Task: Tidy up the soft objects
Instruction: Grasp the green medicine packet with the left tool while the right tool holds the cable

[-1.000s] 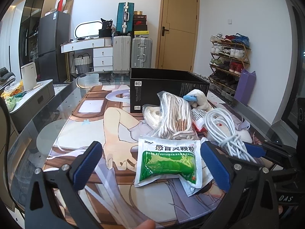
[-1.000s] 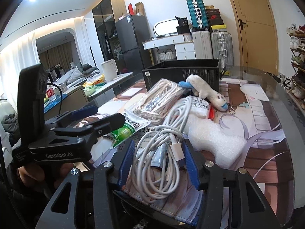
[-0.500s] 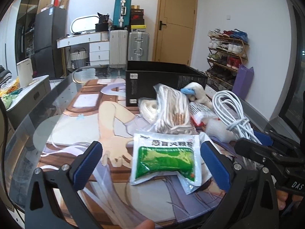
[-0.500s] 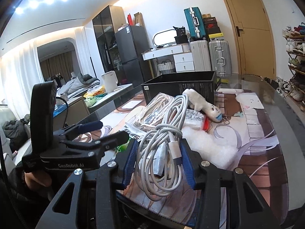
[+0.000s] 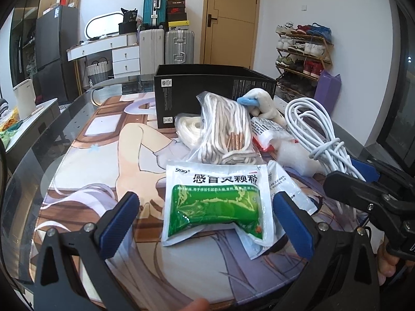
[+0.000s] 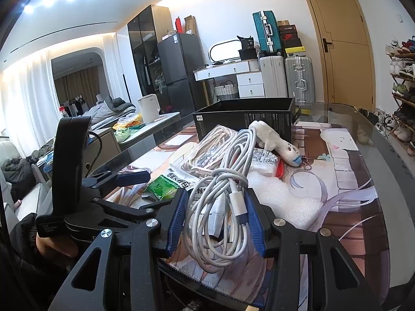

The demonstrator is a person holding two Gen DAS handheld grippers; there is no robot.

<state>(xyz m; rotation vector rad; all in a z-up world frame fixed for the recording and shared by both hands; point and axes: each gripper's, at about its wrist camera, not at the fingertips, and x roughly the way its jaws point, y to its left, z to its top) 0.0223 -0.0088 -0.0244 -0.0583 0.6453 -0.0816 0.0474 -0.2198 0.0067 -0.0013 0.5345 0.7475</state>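
My right gripper point(image 6: 216, 223) is shut on a coiled white cable point(image 6: 228, 181) and holds it lifted above the mat; the cable also shows at the right of the left wrist view point(image 5: 313, 132). My left gripper point(image 5: 205, 220) is open and empty, its pads either side of a green and white sachet point(image 5: 215, 199) lying flat on the mat. Behind it lie a clear bag of white cords point(image 5: 225, 129), a white plush toy point(image 5: 262, 103) and a white foam piece point(image 6: 282, 202). An open black box point(image 5: 207, 90) stands at the back.
A printed mat point(image 5: 109, 160) covers the glass table point(image 5: 39, 140). A second sachet point(image 5: 282, 181) lies under the green one. A small printed packet point(image 6: 264, 155) lies by the plush toy. Suitcases, a door and a shoe rack stand behind.
My right gripper has lifted the white cable off the pile and raised it. My left gripper has stayed open over the green sachet, edging slightly closer.
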